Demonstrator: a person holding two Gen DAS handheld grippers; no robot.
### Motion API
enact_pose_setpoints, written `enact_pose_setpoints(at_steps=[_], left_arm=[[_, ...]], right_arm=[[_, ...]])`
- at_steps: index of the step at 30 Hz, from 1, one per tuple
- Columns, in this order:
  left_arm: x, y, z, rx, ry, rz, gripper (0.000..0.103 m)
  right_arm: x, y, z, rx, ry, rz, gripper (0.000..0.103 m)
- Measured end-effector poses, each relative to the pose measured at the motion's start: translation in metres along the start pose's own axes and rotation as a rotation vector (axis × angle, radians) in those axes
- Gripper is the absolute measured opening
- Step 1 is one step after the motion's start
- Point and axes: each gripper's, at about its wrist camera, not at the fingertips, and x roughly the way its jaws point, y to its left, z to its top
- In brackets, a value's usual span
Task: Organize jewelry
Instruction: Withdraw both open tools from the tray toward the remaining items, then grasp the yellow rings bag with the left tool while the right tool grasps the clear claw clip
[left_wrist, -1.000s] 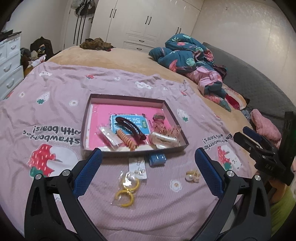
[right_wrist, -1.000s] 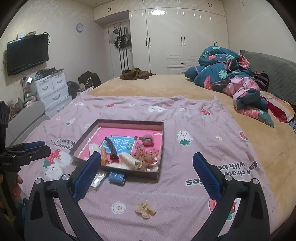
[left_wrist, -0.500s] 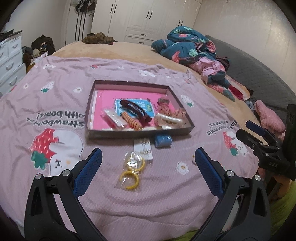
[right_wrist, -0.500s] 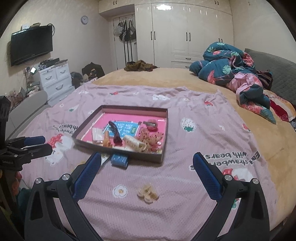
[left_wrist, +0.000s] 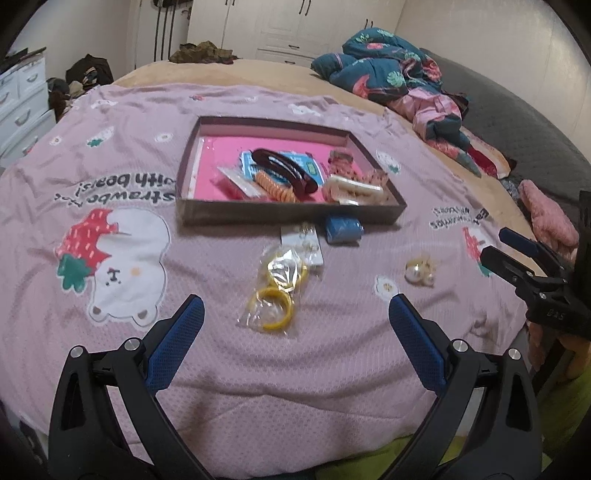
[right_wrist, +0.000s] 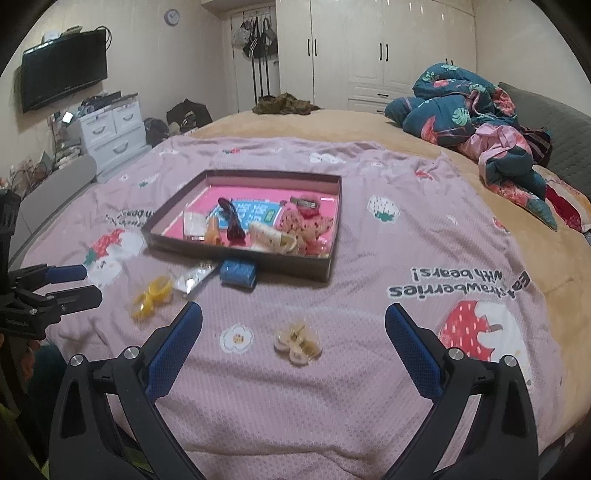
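Note:
A shallow brown box with a pink floor (left_wrist: 192, 173) (right_wrist: 332, 206) lies on the pink strawberry blanket and holds a dark hair clip (left_wrist: 284, 170), an orange coil tie and other hair pieces. In front of it lie a bag of yellow rings (left_wrist: 275, 291) (right_wrist: 151, 295), an earring card (left_wrist: 303, 240), a blue clip (left_wrist: 343, 229) (right_wrist: 238, 273) and a pearl and gold clip (left_wrist: 419, 271) (right_wrist: 297, 341). My left gripper (left_wrist: 293, 317) is open and empty, near the yellow rings. My right gripper (right_wrist: 293, 321) is open and empty, above the pearl clip.
The blanket (left_wrist: 110, 184) covers a tan bed. A crumpled teal and pink quilt (right_wrist: 472, 122) lies at the back right. White drawers (right_wrist: 110, 129) and a wall TV (right_wrist: 62, 85) stand at the left, wardrobes behind. The bed's front edge is close below both grippers.
Both grippers have tilted down and drawn nearer the loose items in front of the box. Both stay open. Nothing on the blanket has moved.

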Motion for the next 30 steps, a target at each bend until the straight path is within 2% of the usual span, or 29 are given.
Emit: enact_pose_setpoints(at_steps=[12,22,30], left_arm=[[0.027,-0.011,-0.015,0.030,0.069,0.009,0.094],[0.053,-0.008,-0.009,0.045,0.098,0.030,0.094],[0.069,0.002,-0.003,0.018,0.116,0.031,0.093]], right_arm=[[0.026,-0.004,-0.023,0.005,0.091,0.015,0.099],[0.060,-0.015,-0.030,-0.005,0.156,0.007,0.099],[0.093,-0.022,-0.033,-0.029,0.203,0.003,0.098]])
